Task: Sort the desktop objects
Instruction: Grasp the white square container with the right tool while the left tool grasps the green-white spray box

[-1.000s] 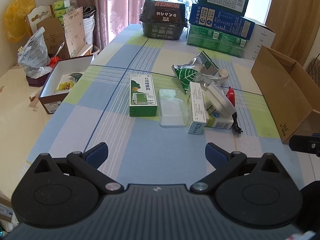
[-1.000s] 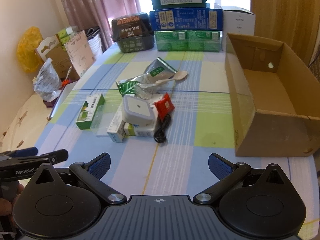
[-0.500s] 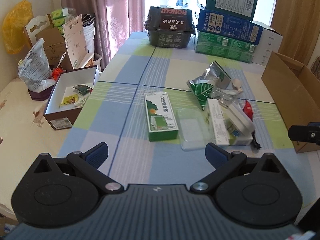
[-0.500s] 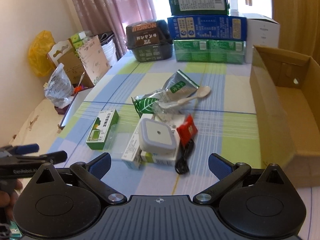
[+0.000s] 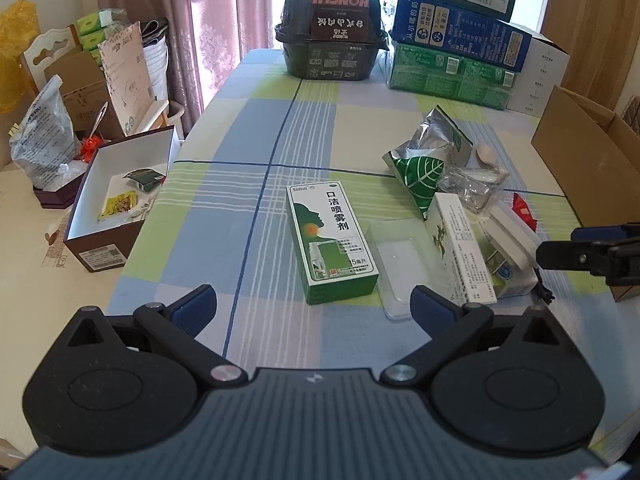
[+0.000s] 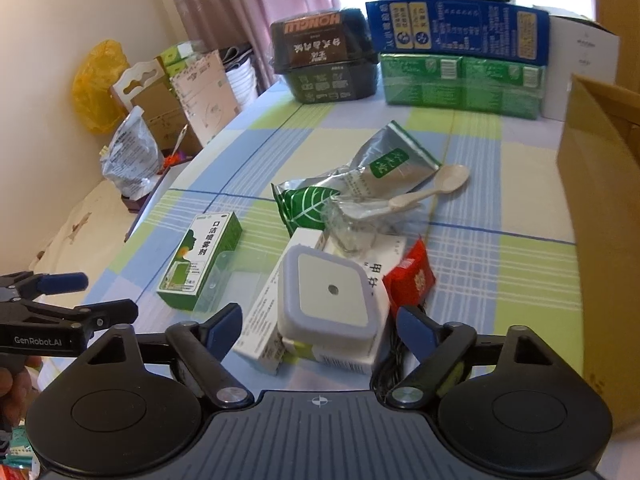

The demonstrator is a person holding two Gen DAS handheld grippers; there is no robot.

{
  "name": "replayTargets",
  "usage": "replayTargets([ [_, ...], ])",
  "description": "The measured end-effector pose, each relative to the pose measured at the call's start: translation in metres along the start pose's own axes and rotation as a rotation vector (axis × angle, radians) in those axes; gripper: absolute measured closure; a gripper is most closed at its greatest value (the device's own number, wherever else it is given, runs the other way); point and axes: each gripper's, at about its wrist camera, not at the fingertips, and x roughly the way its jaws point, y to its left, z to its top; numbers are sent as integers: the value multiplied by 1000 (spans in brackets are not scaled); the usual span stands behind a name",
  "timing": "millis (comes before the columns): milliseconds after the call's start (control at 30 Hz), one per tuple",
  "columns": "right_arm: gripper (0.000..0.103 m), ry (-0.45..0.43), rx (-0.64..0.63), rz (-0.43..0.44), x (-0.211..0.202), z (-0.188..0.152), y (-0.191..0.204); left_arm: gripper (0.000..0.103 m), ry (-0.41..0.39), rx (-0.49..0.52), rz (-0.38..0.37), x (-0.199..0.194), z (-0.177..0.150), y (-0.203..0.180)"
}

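A white square night light point(image 6: 332, 292) is sitting atop small medicine boxes point(image 6: 272, 320) on the checked tabletop point(image 6: 500, 280). The right gripper point(image 6: 318, 326) is straddling it, jaws just narrowing, pads not touching. The left gripper point(image 5: 314, 306) is hanging wide apart before a green spray box point(image 5: 330, 240).

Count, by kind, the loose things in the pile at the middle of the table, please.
Cartons: 3 - green spray box, long white box, box under night light
Foil pouches: 2
Night light: 1
Spoon: 1
Red packet: 1
Clear tray: 1
Total: 9
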Motion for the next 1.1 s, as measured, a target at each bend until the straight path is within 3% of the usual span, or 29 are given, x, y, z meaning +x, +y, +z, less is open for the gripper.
replayTargets([
  [200,33,38,5,4,19,8,-6,2,-5,-1,-19,15,6,5],
  [533,36,107,71,20,36,10,-16,9,14,15,-46,39,16,9],
  [1100,40,91,-8,-2,39,10,3,16,55,43,-80,79,25,6],
])
